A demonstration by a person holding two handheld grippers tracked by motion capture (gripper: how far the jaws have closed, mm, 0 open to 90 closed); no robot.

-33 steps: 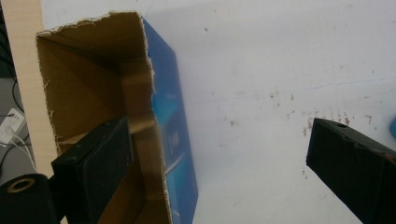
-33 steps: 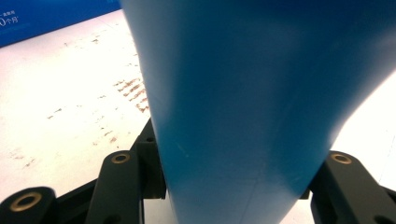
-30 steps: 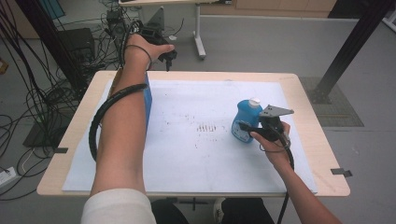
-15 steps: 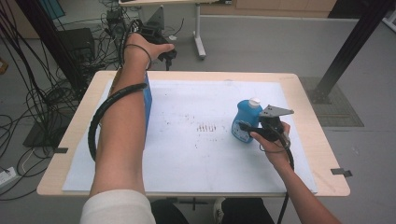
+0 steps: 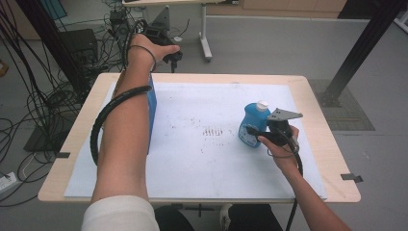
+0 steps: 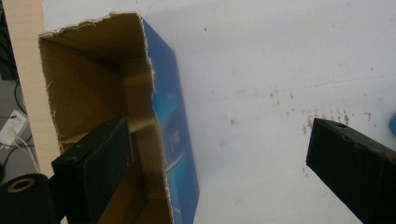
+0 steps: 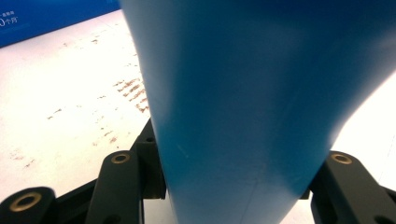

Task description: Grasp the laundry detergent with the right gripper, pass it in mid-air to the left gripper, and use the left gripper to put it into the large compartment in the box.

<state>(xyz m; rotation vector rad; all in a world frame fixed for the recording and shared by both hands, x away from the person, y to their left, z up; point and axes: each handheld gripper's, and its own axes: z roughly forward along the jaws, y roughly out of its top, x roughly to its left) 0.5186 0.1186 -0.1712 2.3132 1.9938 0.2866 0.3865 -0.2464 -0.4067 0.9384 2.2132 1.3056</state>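
Note:
A blue bottle [image 5: 252,124] with a white cap stands upright on the white sheet [image 5: 202,159], right of the middle. My right gripper [image 5: 255,132] is shut on its lower body from the right. In the right gripper view the bottle [image 7: 252,93] sits between the two jaws, which press on both its sides. An open-topped blue box [image 5: 150,111] stands near the table's left side beside the left forearm. My left gripper [image 5: 171,55] is held past the table's far edge. In the left gripper view it [image 6: 219,177] is open above the box [image 6: 173,135], one jaw over the brown cardboard inside.
Brown smudges [image 5: 211,131] mark the sheet's middle. The wooden table [image 5: 332,159] has bare edges around the sheet. Cables and equipment [image 5: 72,53] lie on the floor at the far left, and a black post [image 5: 361,48] rises at the far right.

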